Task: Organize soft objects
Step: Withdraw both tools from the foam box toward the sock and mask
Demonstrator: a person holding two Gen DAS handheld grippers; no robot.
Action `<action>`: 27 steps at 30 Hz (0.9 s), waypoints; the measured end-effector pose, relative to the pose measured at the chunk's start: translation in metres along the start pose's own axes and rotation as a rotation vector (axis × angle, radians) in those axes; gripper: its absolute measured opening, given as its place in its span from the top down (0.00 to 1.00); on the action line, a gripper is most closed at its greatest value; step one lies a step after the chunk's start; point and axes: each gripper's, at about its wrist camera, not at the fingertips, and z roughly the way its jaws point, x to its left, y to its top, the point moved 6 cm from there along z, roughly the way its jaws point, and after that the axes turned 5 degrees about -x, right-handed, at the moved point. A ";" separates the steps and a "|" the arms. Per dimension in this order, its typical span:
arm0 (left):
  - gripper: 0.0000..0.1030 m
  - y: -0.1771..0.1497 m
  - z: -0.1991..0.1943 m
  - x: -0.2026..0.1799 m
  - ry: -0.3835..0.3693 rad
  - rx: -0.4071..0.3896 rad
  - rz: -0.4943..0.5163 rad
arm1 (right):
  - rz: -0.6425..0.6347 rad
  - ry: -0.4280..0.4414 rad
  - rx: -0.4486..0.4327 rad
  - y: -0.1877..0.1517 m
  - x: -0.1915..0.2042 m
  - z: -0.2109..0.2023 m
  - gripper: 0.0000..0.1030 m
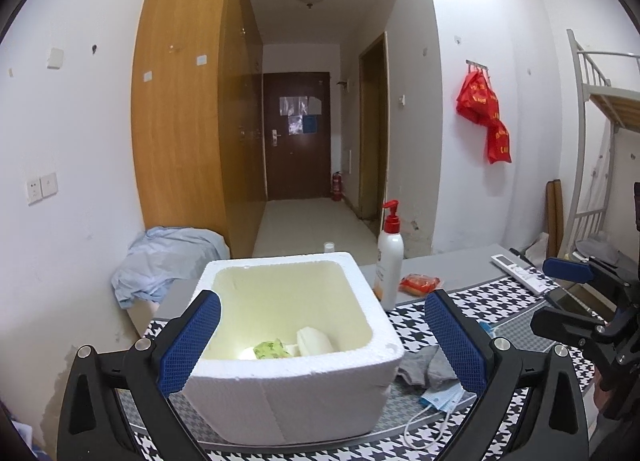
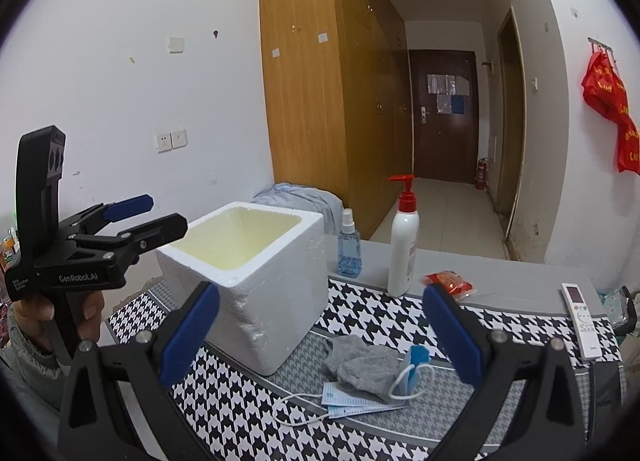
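Note:
A white foam box [image 1: 296, 389] stands on the houndstooth mat [image 2: 380, 317]; it also shows in the right wrist view [image 2: 256, 281]. Inside it lie a green packet [image 1: 270, 349] and a white soft object [image 1: 314, 341]. A grey sock [image 2: 360, 365] and blue face masks [image 2: 352, 401] lie on the mat right of the box; the sock [image 1: 424, 369] and a mask [image 1: 440, 397] also show in the left wrist view. My left gripper [image 1: 320, 341] is open and empty, above the box's near side. My right gripper [image 2: 320, 333] is open and empty, above the sock and masks.
A white pump bottle [image 2: 404, 245], a blue spray bottle [image 2: 349, 249], a red packet [image 2: 450, 281] and a white remote [image 2: 580, 317] sit at the back and right of the table. Blue cloth [image 1: 168, 261] is heaped behind the box by the wardrobe [image 1: 188, 121].

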 end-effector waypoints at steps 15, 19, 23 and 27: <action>0.01 -0.013 -0.025 -0.016 -0.056 -0.026 -0.015 | -0.016 -0.004 -0.018 -0.004 0.004 -0.017 0.00; 0.01 -0.018 -0.031 -0.017 -0.061 -0.052 -0.038 | -0.028 -0.045 -0.011 -0.009 0.003 -0.020 0.00; 0.01 -0.028 -0.032 -0.021 -0.053 -0.052 -0.025 | -0.019 -0.042 -0.018 -0.013 0.003 -0.025 0.00; 0.01 -0.036 -0.031 -0.026 -0.069 -0.043 -0.037 | -0.032 -0.063 -0.015 -0.019 0.002 -0.027 0.00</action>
